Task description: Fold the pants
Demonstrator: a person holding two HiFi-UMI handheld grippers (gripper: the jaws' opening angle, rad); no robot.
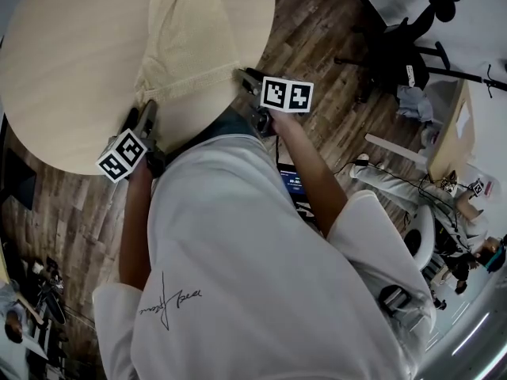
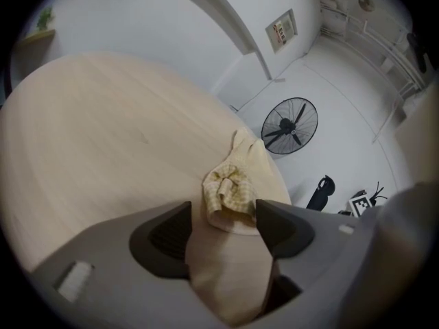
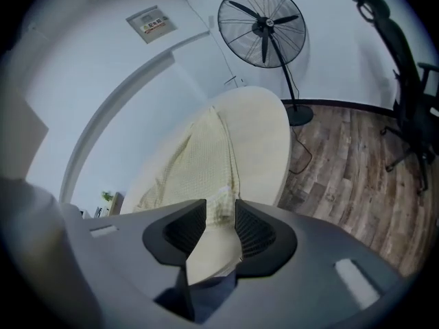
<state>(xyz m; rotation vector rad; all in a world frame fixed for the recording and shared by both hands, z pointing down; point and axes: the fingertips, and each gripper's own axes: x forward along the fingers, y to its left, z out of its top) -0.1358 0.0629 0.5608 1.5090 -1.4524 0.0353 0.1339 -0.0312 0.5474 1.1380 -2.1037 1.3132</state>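
Note:
Pale yellow checked pants [image 1: 190, 46] lie lengthwise on the round light-wood table [image 1: 71, 70], with the waist end at the near edge. My left gripper [image 1: 149, 111] is at the waist's left corner. Its jaws stand wide open around a bunched fold of the pants [image 2: 230, 184], which rests on the table between them. My right gripper [image 1: 244, 77] is at the waist's right corner. It is open by a narrow gap [image 3: 220, 208], with the edge of the pants [image 3: 199, 163] lying in that gap, not pinched.
The table's near edge runs just under both grippers; the person's white shirt [image 1: 253, 275] hides the space below it. A standing fan [image 3: 262, 20] and a black office chair [image 1: 404, 46] stand on the wood floor [image 1: 333, 22] to the right of the table.

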